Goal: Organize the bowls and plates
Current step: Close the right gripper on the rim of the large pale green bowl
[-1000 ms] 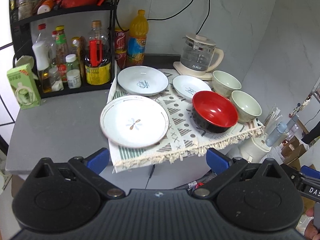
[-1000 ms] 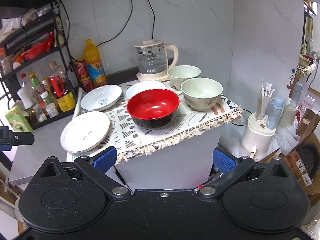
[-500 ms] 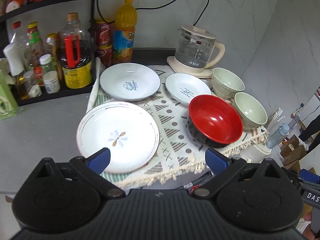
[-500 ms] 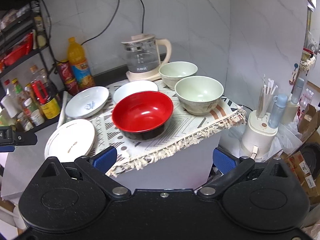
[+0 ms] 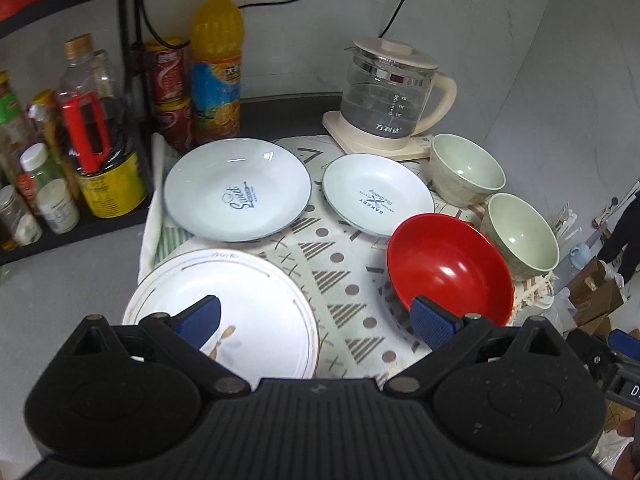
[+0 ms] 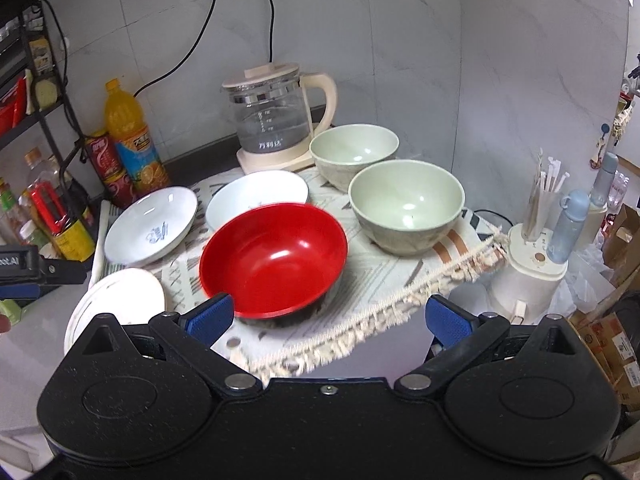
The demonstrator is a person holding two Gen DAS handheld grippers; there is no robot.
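Observation:
On a patterned cloth point(image 5: 340, 280) lie a large white plate point(image 5: 240, 312), a blue-rimmed "Sweet" plate point(image 5: 238, 194), a smaller "Bakery" plate point(image 5: 378, 196), a red bowl point(image 5: 448, 268) and two pale green bowls point(image 5: 466, 170) point(image 5: 520, 236). My left gripper point(image 5: 316, 318) is open and empty, above the large plate and the red bowl's near rim. My right gripper point(image 6: 328, 320) is open and empty, just in front of the red bowl point(image 6: 274, 258). The green bowls point(image 6: 406, 204) point(image 6: 354, 154) stand behind it.
A glass kettle point(image 5: 390, 98) stands at the back. Bottles and cans point(image 5: 216, 64) fill a black rack on the left. A white holder with straws and a blue bottle point(image 6: 536, 256) stands to the right, below the cloth's fringed edge point(image 6: 400, 304).
Both grippers have moved forward toward the dishes. The left one now hangs over the large plate, the right one is close to the red bowl. Both stay open.

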